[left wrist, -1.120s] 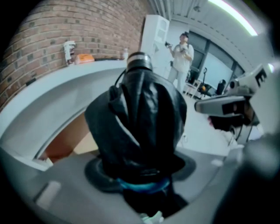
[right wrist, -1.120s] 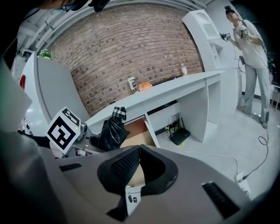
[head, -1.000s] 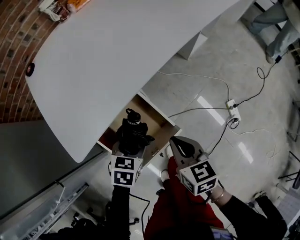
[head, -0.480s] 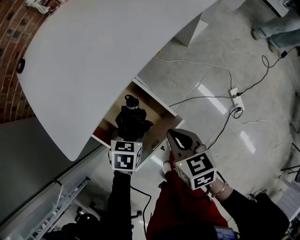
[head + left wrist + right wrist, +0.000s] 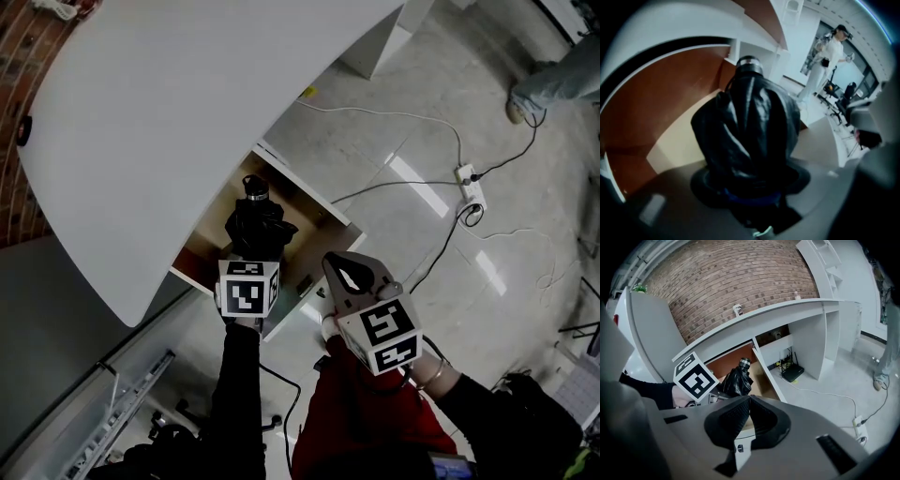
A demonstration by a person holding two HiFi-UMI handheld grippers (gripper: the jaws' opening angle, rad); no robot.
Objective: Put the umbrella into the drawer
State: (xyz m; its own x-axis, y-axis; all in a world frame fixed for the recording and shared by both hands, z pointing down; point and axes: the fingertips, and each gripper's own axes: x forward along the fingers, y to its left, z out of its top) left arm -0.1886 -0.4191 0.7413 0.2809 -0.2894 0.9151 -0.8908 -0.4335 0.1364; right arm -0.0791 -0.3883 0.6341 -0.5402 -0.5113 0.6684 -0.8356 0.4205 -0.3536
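L gripper [image 5: 251, 255] has its jaws wide, clamped on the folded black umbrella [image 5: 255, 220]. Its fabric is crinkled and glossy, w/ the round cap at 12 o'clock. It hangs over the open brown-walled drawer [image 5: 323, 220]. R gripper [image 5: 349, 274], at 3 o'clock, has its ribbed jaws pressed together, empty.

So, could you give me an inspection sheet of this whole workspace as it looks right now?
Surface: white desk, with pale glossy floor below.
Job's things: black folded umbrella held over the open drawer.
Clutter: small white item at the desk's back edge.
Grippers: left gripper shut on the umbrella; right gripper has its fingers together, empty.
Cables: white leads and a power strip on the floor.
Surroundings: brick wall; a person standing far off.
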